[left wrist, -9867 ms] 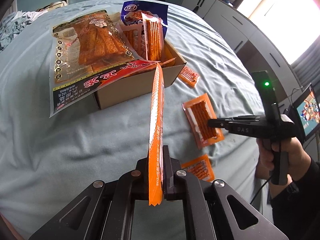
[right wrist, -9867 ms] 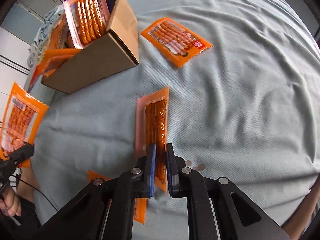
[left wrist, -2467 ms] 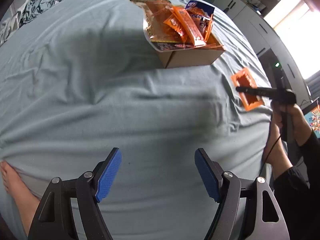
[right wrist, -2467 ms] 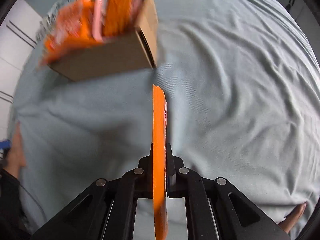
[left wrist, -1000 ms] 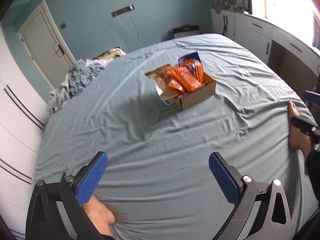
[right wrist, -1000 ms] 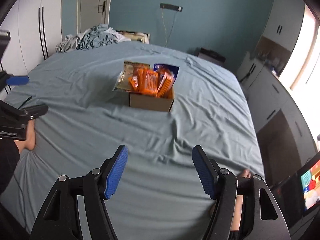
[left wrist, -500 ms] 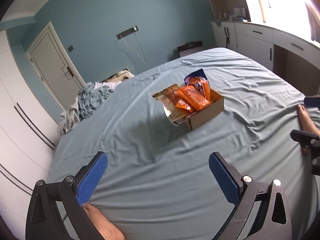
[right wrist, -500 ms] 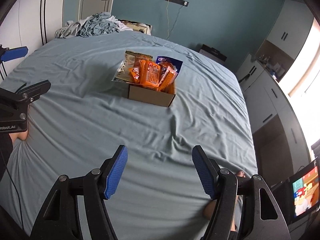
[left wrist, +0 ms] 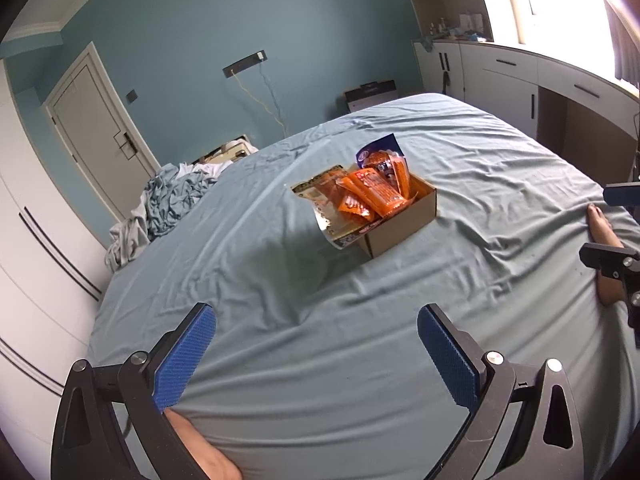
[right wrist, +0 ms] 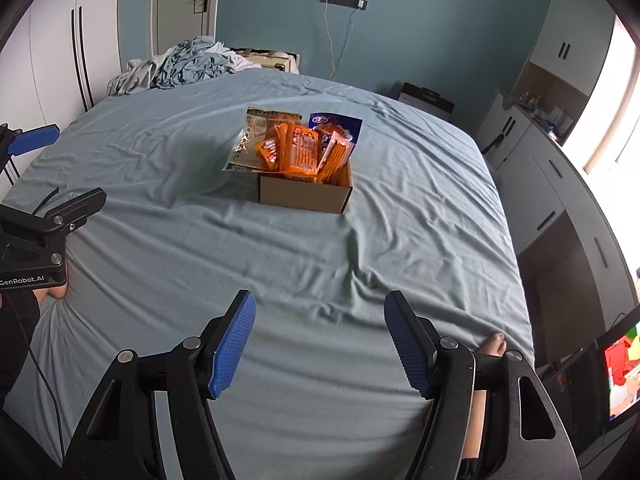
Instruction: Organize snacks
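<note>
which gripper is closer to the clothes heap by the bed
Left. The left gripper is on the same side of the bed as the clothes heap; the right gripper is on the other side.

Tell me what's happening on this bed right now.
A person holds a two-finger tool in each hand above a bed. The left tool and right tool are both open and empty. The orange snack packets sit packed in the cardboard box mid-bed, and no loose packets show on the sheet.
</note>
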Tool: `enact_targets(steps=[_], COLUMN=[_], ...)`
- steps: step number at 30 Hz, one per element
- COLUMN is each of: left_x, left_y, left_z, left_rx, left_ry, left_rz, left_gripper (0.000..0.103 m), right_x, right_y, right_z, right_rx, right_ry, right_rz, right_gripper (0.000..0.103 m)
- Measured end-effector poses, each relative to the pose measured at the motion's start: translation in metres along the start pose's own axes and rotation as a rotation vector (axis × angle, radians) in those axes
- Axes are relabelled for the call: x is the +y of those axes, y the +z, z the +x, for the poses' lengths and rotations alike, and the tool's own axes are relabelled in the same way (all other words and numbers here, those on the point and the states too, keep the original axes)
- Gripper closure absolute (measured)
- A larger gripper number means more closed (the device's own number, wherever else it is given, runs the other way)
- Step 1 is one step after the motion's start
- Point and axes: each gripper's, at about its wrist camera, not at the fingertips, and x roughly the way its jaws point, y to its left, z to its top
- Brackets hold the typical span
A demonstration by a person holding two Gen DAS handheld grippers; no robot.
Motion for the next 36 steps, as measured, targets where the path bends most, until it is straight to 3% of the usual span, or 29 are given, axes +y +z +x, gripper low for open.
enact_targets(steps=[8, 36], left_x=[-0.002, -0.015], left_y=[-0.002, -0.007], left_z=[0.004, 0.006], left_rx=[0.024, 0.066], left_ry=[-0.009, -0.035], left_rz=[0.004, 0.045], left_gripper=[0.000, 0.000], right_x=[-0.004, 0.003], right_y=[-0.006, -0.002], right_z=[0.001, 0.006], right_rx=[0.047, 0.075], right_ry=[-0.005, -0.006], right_rz=[-0.004, -0.033], right_gripper=[0.037, 0.037])
